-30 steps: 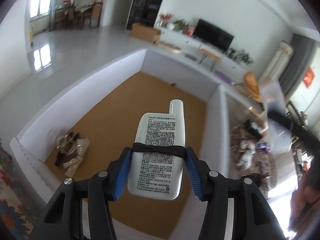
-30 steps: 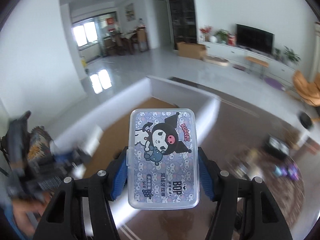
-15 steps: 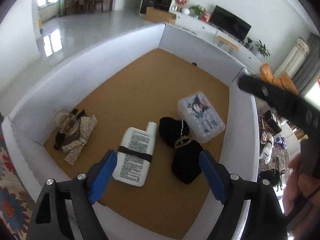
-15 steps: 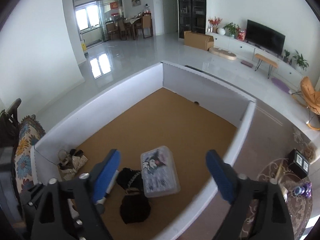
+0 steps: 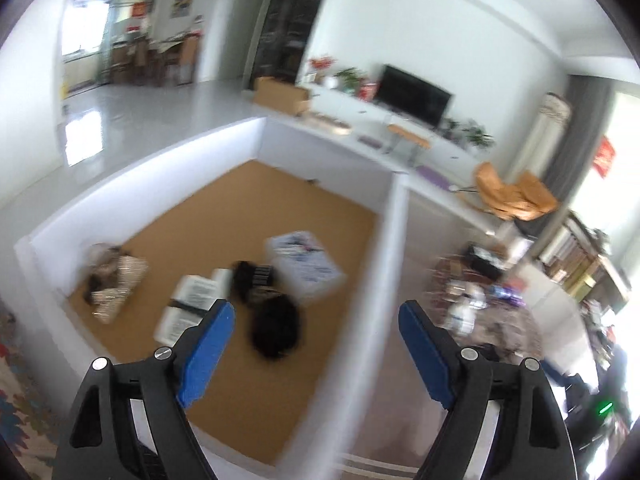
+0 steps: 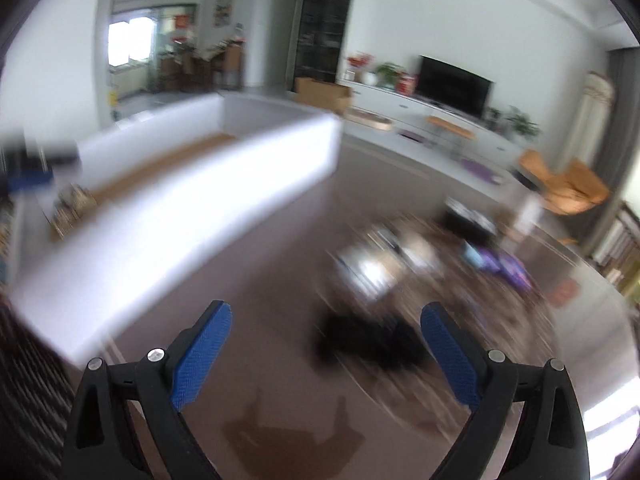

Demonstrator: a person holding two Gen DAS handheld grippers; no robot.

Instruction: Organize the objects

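Observation:
My left gripper is open and empty, above the near right corner of a white-walled box with a brown floor. In the box lie a white lotion bottle, a black pouch, a clear cartoon-print case and a glittery bow clip. My right gripper is open and empty, over the brown table right of the box. A blurred black item lies just ahead of it among a pile of loose objects.
A patterned cloth lies left of the box. The pile shows at the right of the left wrist view. Behind are a TV cabinet, an orange chair and bookshelves.
A second ago each gripper held an item; both released them into the box. Since then both have swung right, the right one out of the box toward the pile.

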